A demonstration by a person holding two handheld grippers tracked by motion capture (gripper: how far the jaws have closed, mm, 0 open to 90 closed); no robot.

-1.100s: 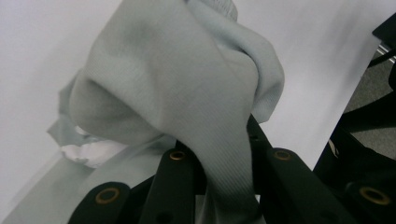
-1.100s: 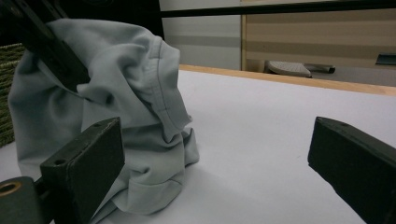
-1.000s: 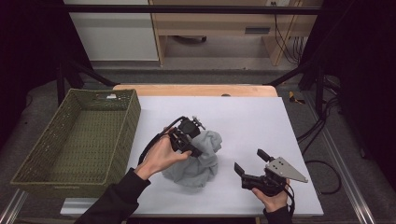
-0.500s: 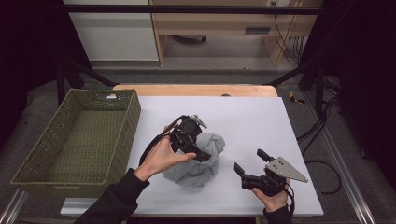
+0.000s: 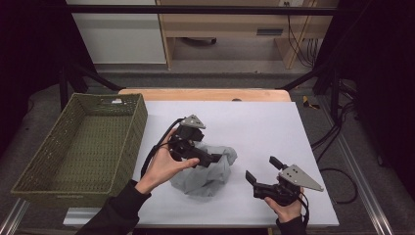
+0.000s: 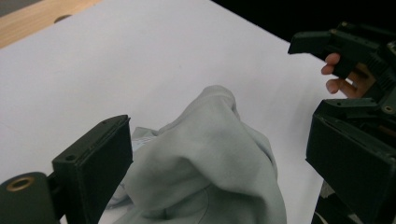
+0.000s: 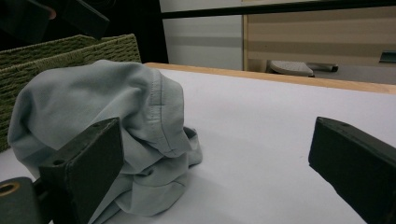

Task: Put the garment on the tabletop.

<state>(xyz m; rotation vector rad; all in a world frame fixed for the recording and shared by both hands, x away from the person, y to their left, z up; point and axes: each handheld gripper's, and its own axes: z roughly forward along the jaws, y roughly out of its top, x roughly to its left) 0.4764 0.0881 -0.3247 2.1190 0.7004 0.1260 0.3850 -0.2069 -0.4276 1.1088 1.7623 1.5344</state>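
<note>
A crumpled grey garment [image 5: 208, 171] is lying mid-tabletop, not yet in the green basket [image 5: 34, 169] at 9 o'clock, while the spread left gripper [image 5: 213, 157] is straddling its peak and the right gripper [image 5: 259, 170], also spread, is waiting at 3 o'clock.

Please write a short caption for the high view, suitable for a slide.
Left claw over a crumpled grey cloth, right claw open beside it, green basket at left.

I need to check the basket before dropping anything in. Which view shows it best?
The high view: the whole green wicker basket sits left of the table, its inside visible. The right gripper view catches just a strip of its wall behind the grey cloth.
</note>
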